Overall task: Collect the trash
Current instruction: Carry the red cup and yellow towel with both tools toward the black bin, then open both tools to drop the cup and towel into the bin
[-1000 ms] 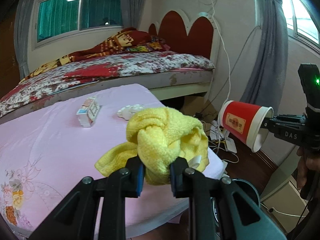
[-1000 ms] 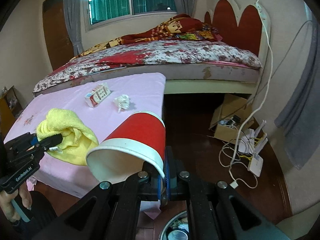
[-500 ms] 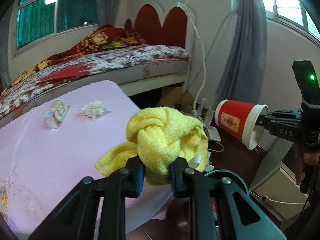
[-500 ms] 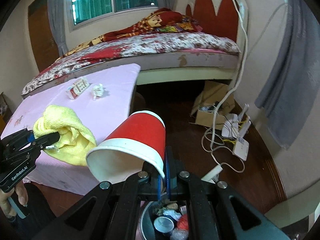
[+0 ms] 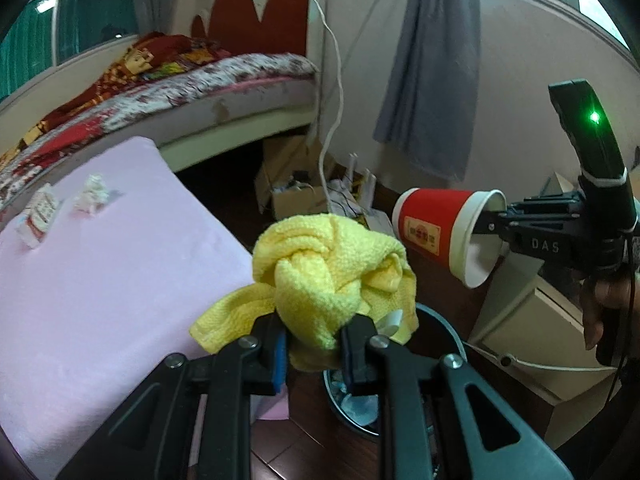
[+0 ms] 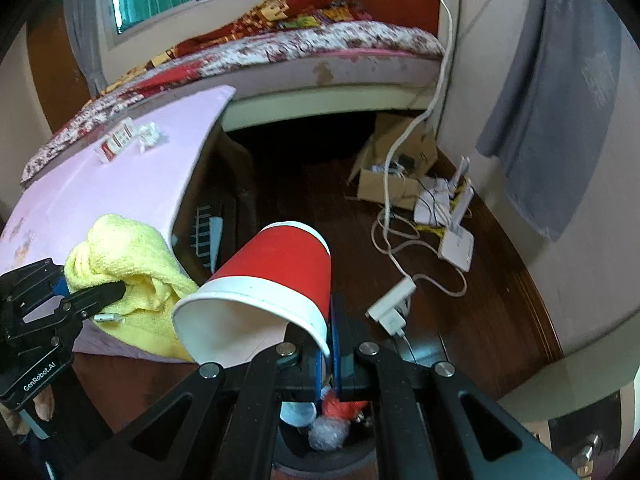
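Both hands have swung off the pink table (image 5: pixel 100 280) toward the bin (image 5: pixel 448 332), now below; left gripper (image 5: pixel 312 344) clamps the yellow towel (image 5: pixel 328 272); right gripper (image 6: pixel 330 344) pinches the red cup (image 6: pixel 276 276) rim; dark floor (image 6: pixel 320 184) lies open beyond the table edge

1. A red paper cup (image 6: pixel 276 280) with a white rim, tipped on its side, held aloft by its rim.
2. A crumpled tissue (image 5: pixel 92 199) and a small carton (image 5: pixel 38 215) lie on the pink table (image 5: pixel 100 280).
3. The bin (image 6: pixel 320 436) holds rubbish.
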